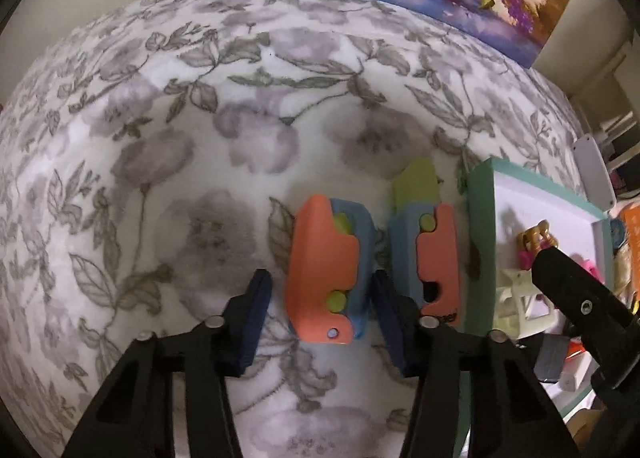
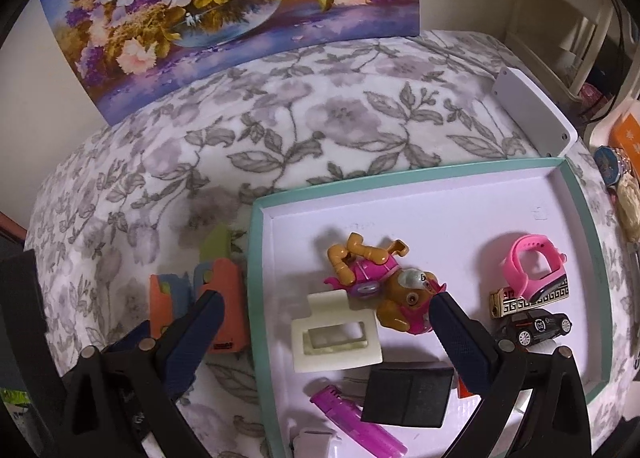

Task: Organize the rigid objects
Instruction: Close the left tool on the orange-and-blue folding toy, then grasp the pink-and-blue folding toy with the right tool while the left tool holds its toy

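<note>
Nearest us, our left gripper (image 1: 320,318) straddles the near end of the left toy (image 1: 326,270), jaws narrowed around it; the right pad looks to touch its blue edge, while the left pad stands apart, so we judge it not yet clamped. The toy lies on the blanket (image 1: 160,138), long axis running straight away from us, in line with the fingers. Just beyond, its twin (image 1: 428,254) lies parallel, beside the tray (image 1: 480,218). Our right gripper (image 2: 324,330) hangs open over the tray, holding nothing.
</note>
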The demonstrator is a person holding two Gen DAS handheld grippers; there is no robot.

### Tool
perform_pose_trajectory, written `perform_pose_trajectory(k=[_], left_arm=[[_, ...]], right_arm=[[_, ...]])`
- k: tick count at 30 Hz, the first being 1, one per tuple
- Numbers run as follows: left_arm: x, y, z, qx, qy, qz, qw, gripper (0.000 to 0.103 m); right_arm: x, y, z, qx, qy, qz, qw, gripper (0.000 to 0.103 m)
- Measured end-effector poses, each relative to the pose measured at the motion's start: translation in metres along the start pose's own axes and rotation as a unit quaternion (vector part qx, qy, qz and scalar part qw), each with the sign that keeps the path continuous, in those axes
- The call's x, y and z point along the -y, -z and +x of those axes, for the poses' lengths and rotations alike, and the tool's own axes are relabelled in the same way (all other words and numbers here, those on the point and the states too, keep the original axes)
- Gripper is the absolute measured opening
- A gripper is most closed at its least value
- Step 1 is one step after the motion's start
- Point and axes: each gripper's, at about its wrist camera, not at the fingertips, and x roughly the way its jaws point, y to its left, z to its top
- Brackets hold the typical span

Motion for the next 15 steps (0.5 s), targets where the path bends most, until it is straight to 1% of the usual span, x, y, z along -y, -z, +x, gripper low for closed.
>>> perform_pose_trajectory(k=[2, 4, 7, 8, 9, 10, 12, 14, 15], left_arm=[[-0.01, 0.0, -0.001, -0.003, 0.009, -0.019, 0.9998, 0.045], [-0.024, -0.003, -0.003, -0.005, 0.015, -0.038, 0.9991, 0.045], [-0.047, -0.004, -0.005, -0.006, -0.009, -0.062, 0.998, 0.045], [-0.056, -0.004, -0.005, -0.008, -0.011, -0.073, 0.9972, 0.044], [-0.068, -0.004, -0.006, -0.009, -0.007, -0.092, 0.9957, 0.044], [-0.077, -0.004, -0.007, -0.01, -0.003, -0.105, 0.9945, 0.044], [-0.088, -0.004, -0.009, -0.01, -0.008, -0.117, 0.993, 0.044], [-0.099, -0.004, -0.01, -0.01, -0.017, -0.126, 0.9918, 0.044], [-0.104, -0.005, -0.009, -0.011, -0.016, -0.133, 0.9909, 0.044]], right_arm=[[-0.001, 0.001, 0.001, -0.001, 0.001, -0.001, 1.0, 0.103], [-0.004, 0.002, 0.001, 0.002, -0.01, -0.005, 1.0, 0.103], [-0.016, 0.003, -0.002, 0.011, -0.032, -0.023, 0.999, 0.103], [-0.021, 0.003, -0.002, 0.014, -0.04, -0.03, 0.999, 0.103], [-0.028, 0.004, -0.003, 0.016, -0.052, -0.039, 0.998, 0.1], [-0.036, 0.005, -0.003, 0.017, -0.069, -0.05, 0.996, 0.094], [-0.049, 0.007, -0.002, 0.015, -0.088, -0.064, 0.994, 0.089], [-0.058, 0.008, 0.001, 0.011, -0.101, -0.073, 0.992, 0.085], [-0.063, 0.009, 0.002, 0.011, -0.106, -0.08, 0.991, 0.084]])
